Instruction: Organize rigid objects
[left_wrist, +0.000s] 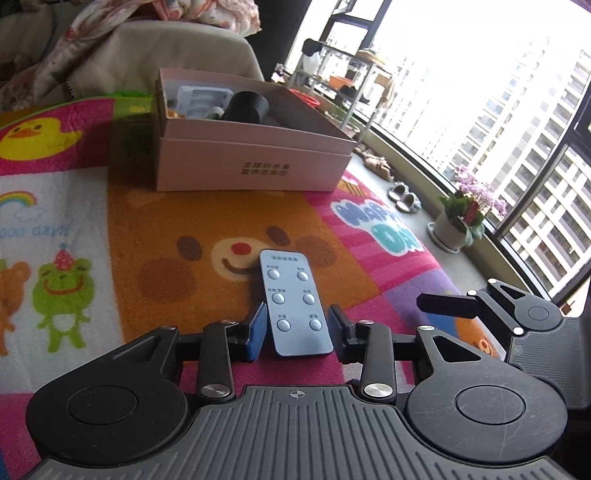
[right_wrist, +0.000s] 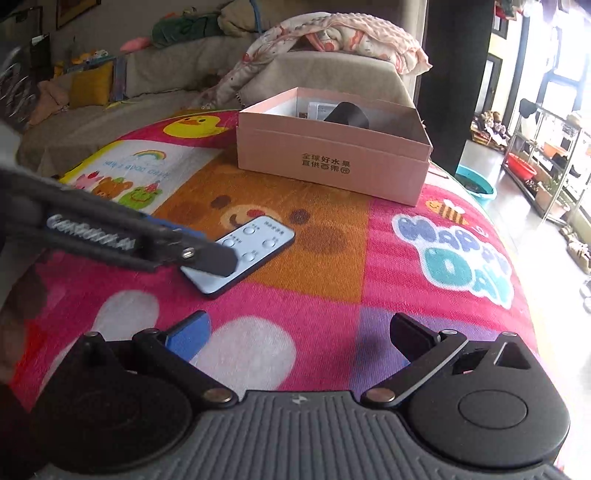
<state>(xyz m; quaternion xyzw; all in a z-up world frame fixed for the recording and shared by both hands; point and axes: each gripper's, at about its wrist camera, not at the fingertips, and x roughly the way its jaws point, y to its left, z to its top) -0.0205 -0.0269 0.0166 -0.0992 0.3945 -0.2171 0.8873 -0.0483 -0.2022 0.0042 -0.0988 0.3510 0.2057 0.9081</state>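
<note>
While left tongs straddle one remote unpinched, right tongs gape near one box

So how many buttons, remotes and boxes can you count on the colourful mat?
Round grey buttons on the remote: 6
Flat pale blue-grey plastic remote: 1
Open pink cardboard box: 1
Total: 8
</note>
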